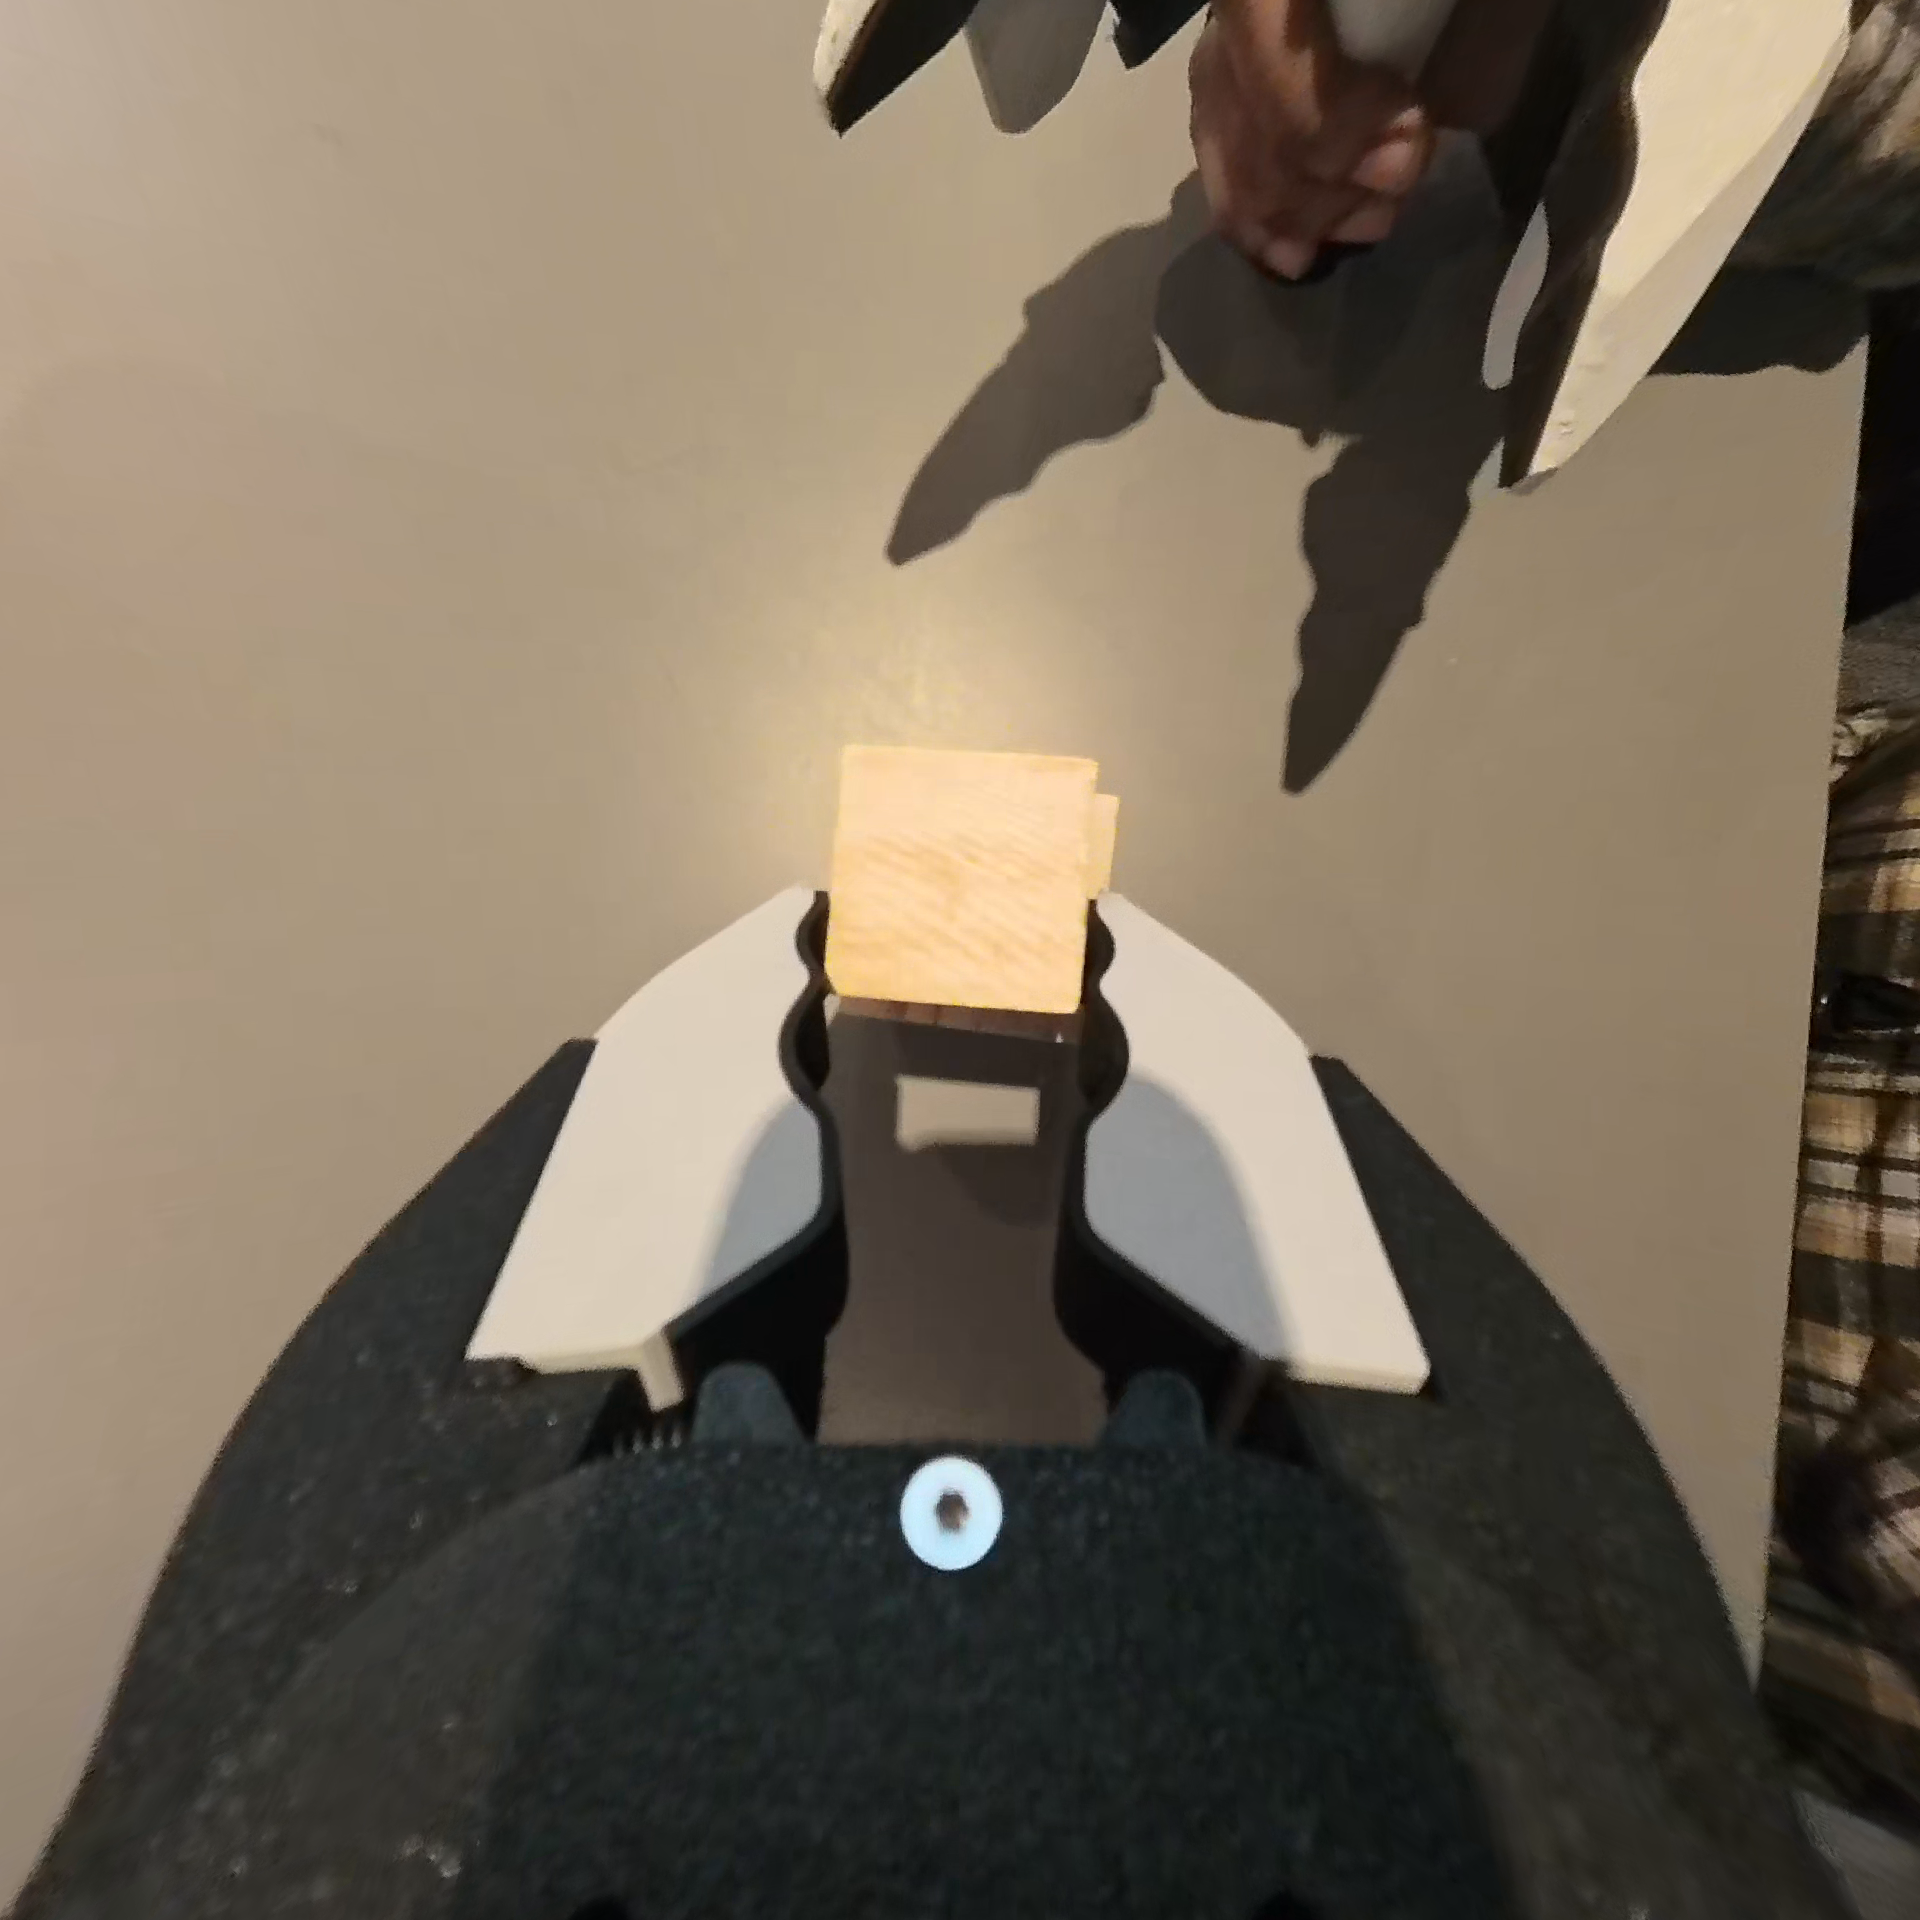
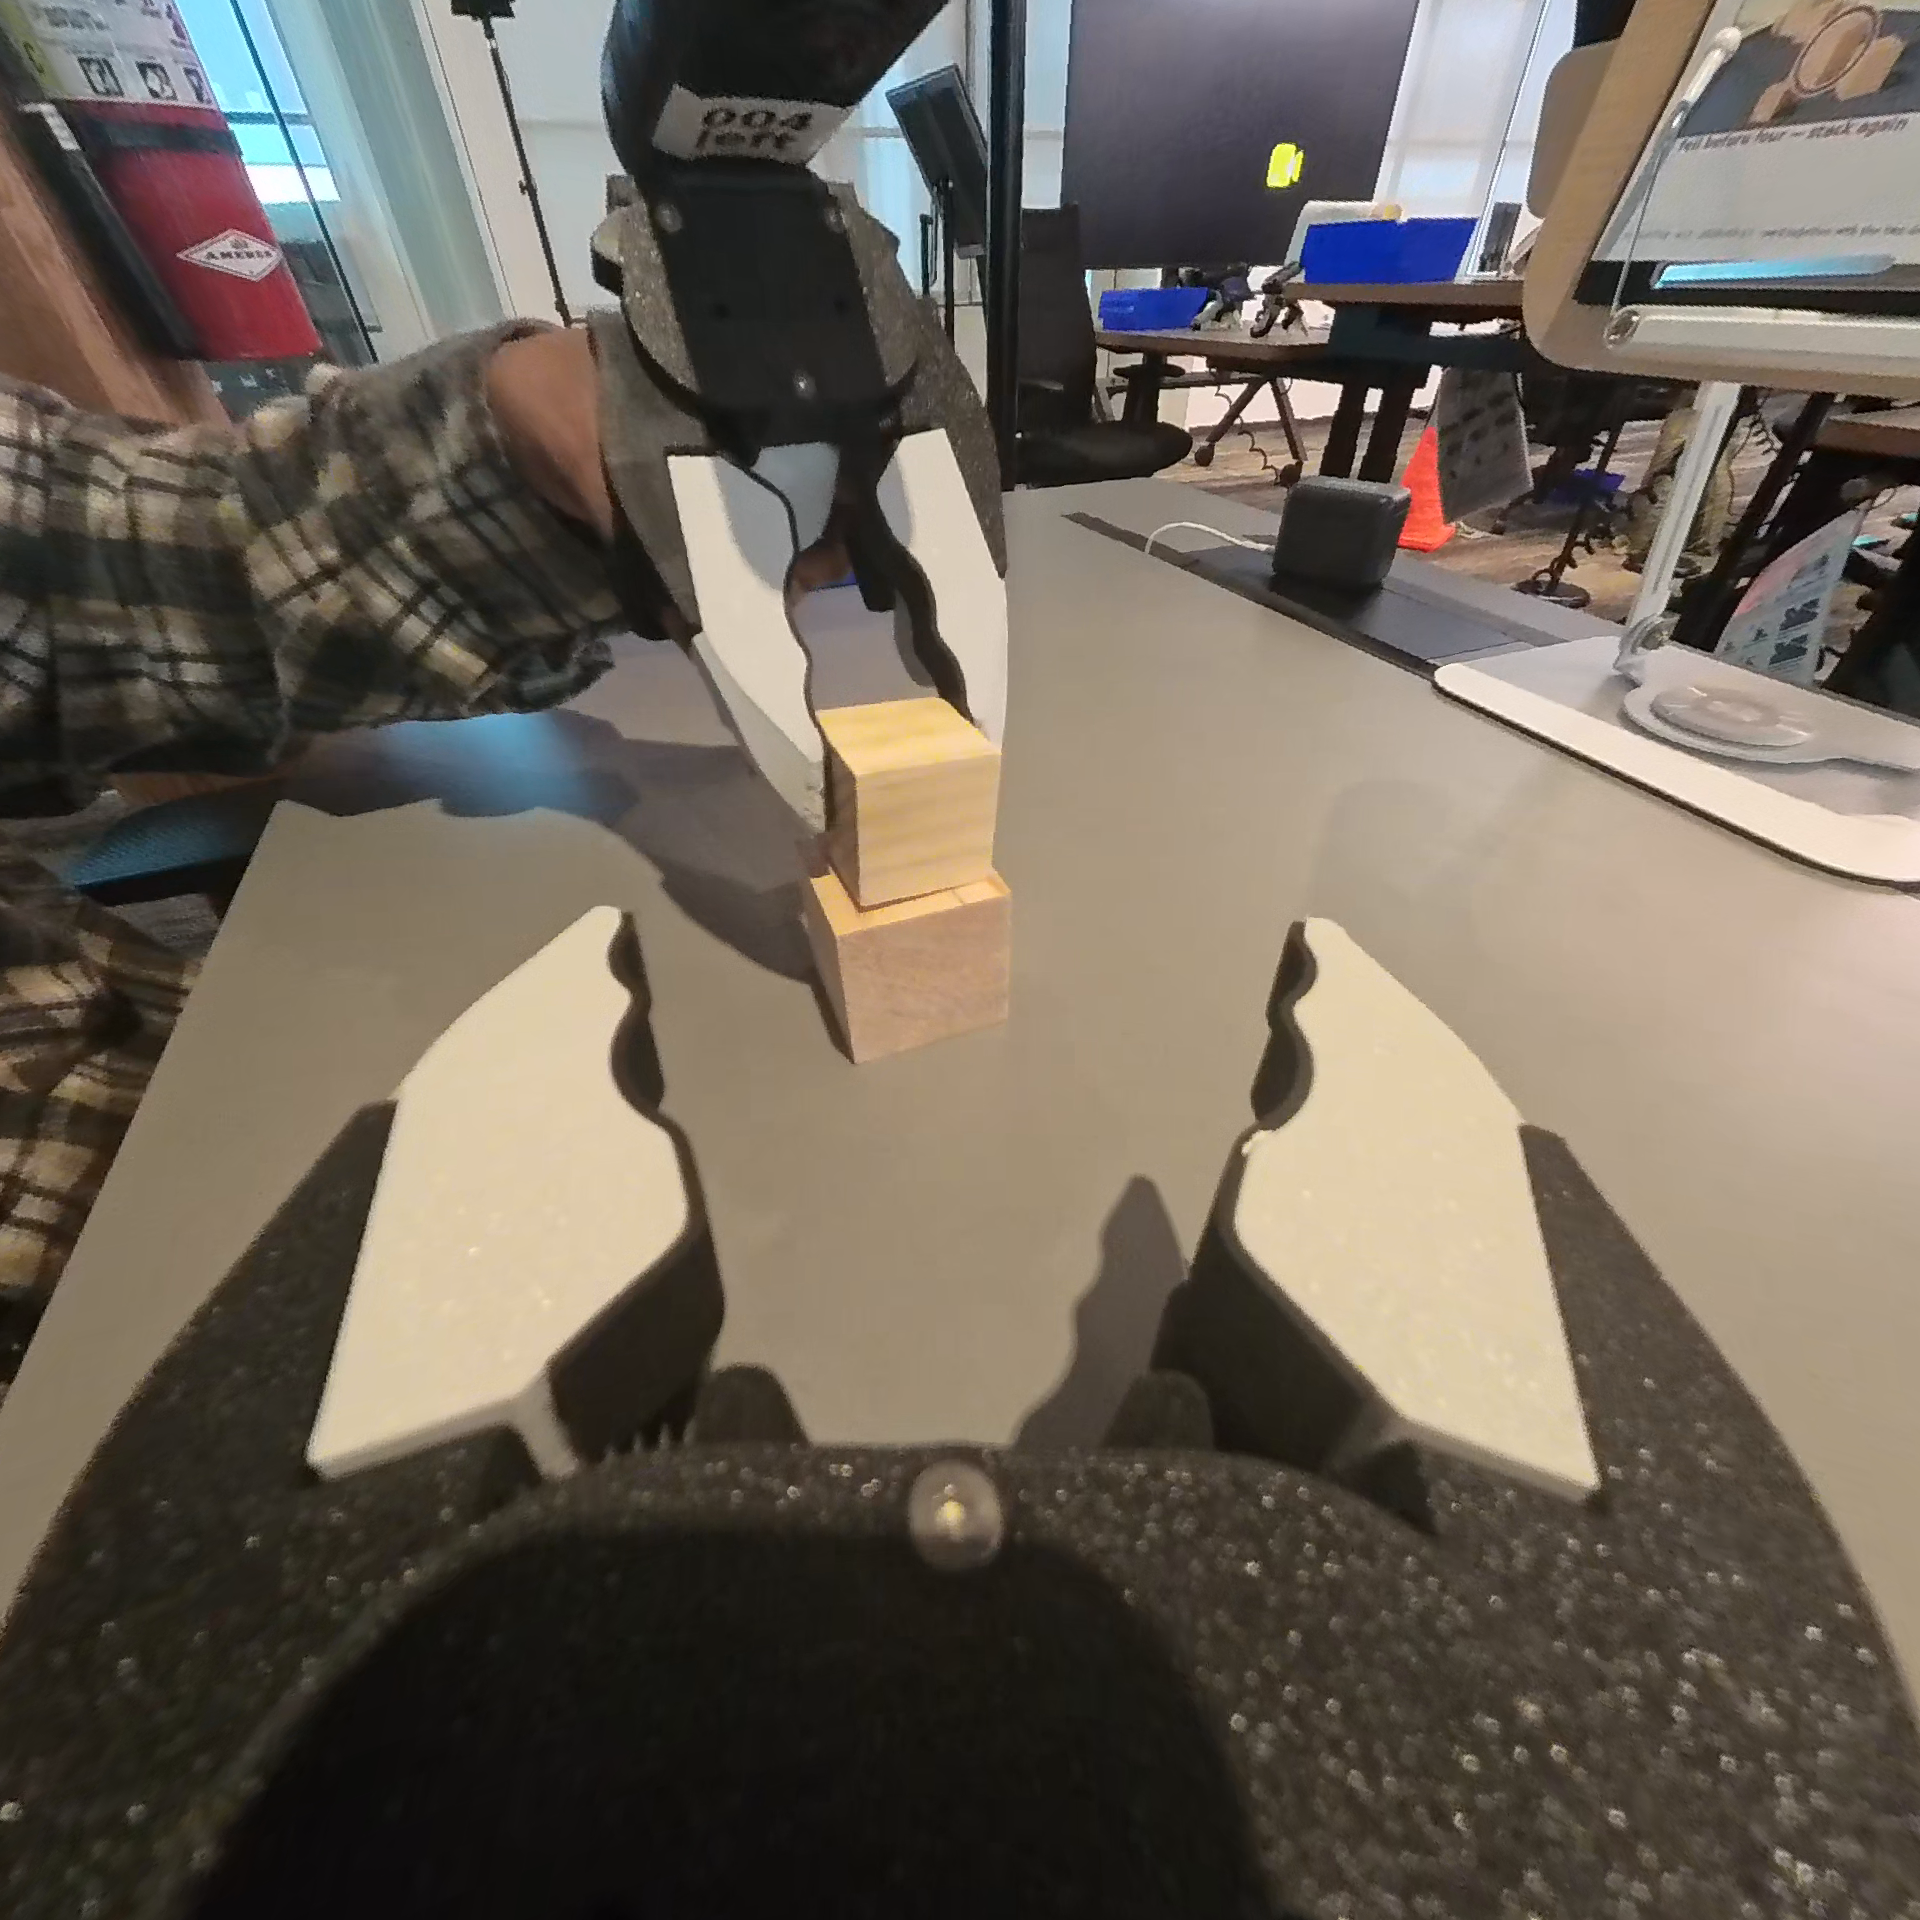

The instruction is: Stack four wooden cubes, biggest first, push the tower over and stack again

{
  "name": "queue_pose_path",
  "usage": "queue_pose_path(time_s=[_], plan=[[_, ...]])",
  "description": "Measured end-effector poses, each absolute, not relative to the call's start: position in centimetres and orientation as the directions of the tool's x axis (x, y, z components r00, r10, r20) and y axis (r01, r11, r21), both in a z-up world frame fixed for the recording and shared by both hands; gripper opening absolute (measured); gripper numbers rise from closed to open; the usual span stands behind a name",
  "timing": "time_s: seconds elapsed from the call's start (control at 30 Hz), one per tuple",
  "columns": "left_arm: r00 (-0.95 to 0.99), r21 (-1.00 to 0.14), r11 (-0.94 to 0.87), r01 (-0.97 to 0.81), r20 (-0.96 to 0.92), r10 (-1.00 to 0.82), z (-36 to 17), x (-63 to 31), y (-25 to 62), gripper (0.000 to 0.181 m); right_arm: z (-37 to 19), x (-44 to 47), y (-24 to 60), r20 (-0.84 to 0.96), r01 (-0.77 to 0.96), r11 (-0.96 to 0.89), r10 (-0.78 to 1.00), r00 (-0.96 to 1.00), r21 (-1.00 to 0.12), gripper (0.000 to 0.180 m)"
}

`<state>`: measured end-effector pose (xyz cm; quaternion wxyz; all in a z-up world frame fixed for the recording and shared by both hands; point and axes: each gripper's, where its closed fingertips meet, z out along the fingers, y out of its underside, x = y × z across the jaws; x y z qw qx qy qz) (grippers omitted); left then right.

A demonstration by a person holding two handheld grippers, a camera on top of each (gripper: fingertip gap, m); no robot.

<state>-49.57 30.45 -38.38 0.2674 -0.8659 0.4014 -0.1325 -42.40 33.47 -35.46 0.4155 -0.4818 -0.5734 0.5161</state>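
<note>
In the right wrist view two wooden cubes stand stacked on the grey table (image 2: 1403, 987). The larger cube (image 2: 925, 982) is at the bottom. The smaller cube (image 2: 920, 821) sits on it, slightly off-centre. My left gripper (image 2: 904, 774) comes down from above and is shut on the smaller cube. In the left wrist view that cube (image 1: 961, 831) fills the gap at my left gripper's tips (image 1: 954, 914), and a sliver of the larger cube (image 1: 1108, 831) shows beside it. My right gripper (image 2: 961, 930) is open and empty, just in front of the stack. No other cubes are in view.
A person's plaid sleeve (image 2: 260, 571) reaches in from the left, over the table's left edge. A tablet on a white stand (image 2: 1714, 260) and a small dark box (image 2: 1340, 540) stand at the back right. A white finger (image 1: 1683, 229) of the right gripper hangs over the stack area. My right fingertips sit around 10 cm from my left ones.
</note>
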Motion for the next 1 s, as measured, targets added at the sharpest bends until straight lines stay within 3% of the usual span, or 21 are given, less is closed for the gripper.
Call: queue_pose_path(time_s=[0.7,1.0], plan=[[0.616,-0.597,-0.480,-0.643,-0.031,-0.787,-38.6,-49.5,30.3,0.046,-35.5,-42.4,33.7,-0.039,0.121,-0.016,0.982,-0.187,-0.993,0.111],[0.729,-0.696,-0.484,-0.531,-0.084,-0.679,-35.2,-53.3,30.2,0.088,-35.4,-42.3,33.7,-0.037,0.117,-0.015,0.982,-0.185,-0.993,0.112]])
